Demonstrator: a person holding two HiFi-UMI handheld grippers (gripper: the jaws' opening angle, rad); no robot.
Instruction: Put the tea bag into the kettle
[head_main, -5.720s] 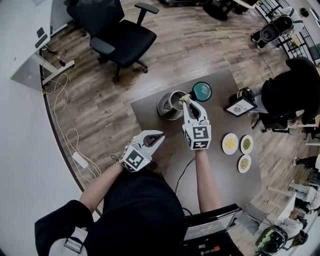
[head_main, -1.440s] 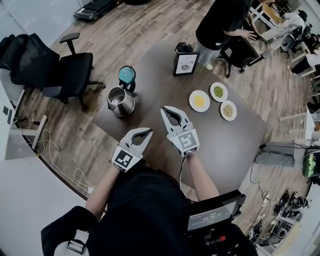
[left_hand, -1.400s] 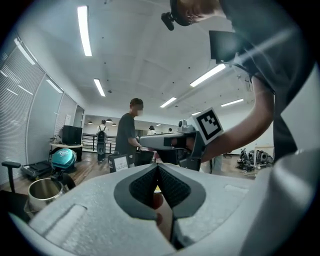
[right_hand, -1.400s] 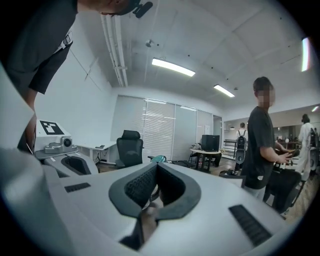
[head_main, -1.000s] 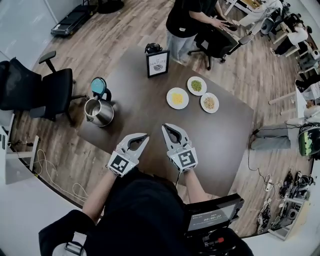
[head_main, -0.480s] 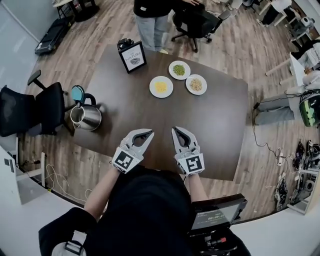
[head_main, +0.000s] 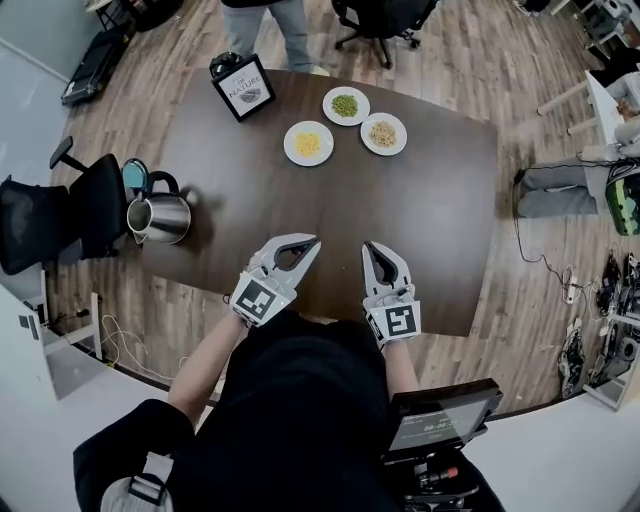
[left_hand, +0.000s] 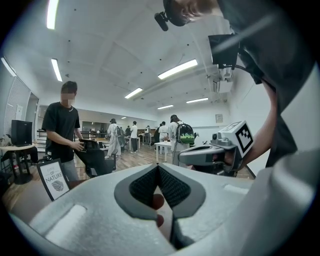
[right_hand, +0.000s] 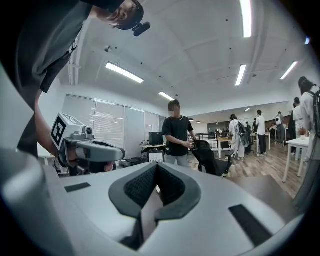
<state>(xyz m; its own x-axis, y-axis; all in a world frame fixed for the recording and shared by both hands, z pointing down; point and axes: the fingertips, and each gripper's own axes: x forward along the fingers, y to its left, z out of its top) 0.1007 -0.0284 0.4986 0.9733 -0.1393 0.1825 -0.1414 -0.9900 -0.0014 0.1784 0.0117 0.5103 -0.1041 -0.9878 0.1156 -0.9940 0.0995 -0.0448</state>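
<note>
- Checking the claws first: the left claw (head_main: 312, 241) and the right claw (head_main: 370, 247) each have their jaws together, and neither carries anything.
- Both claws hang over the near edge of the table (head_main: 430, 220), side by side and level, pointing across it.
- A few seconds ago the right claw was at the mouth of the kettle (head_main: 160, 217) with a small pale item at its tips. It is now well apart from the kettle, with empty jaws.
- The kettle stands at the far left edge of the table, and its teal lid (head_main: 133, 175) is raised.
- The tea bag shows in no view. It is probably inside the kettle, so the placing step is likely done; the kettle's interior cannot be read, so this is not confirmed.
- Head view only: the kettle, three small dishes (head_main: 308, 143) at the far side, and the claws' position over the table.
- Left gripper view only: the closed pad tips close up (left_hand: 158, 166), the right claw from the side (left_hand: 210, 155), a framed sign (left_hand: 54, 179) and a person (left_hand: 62, 130) standing behind it.
- Right gripper view: its own closed tips (right_hand: 156, 166) and the left claw from the side (right_hand: 92, 147). Neither gripper view shows the kettle.
</note>
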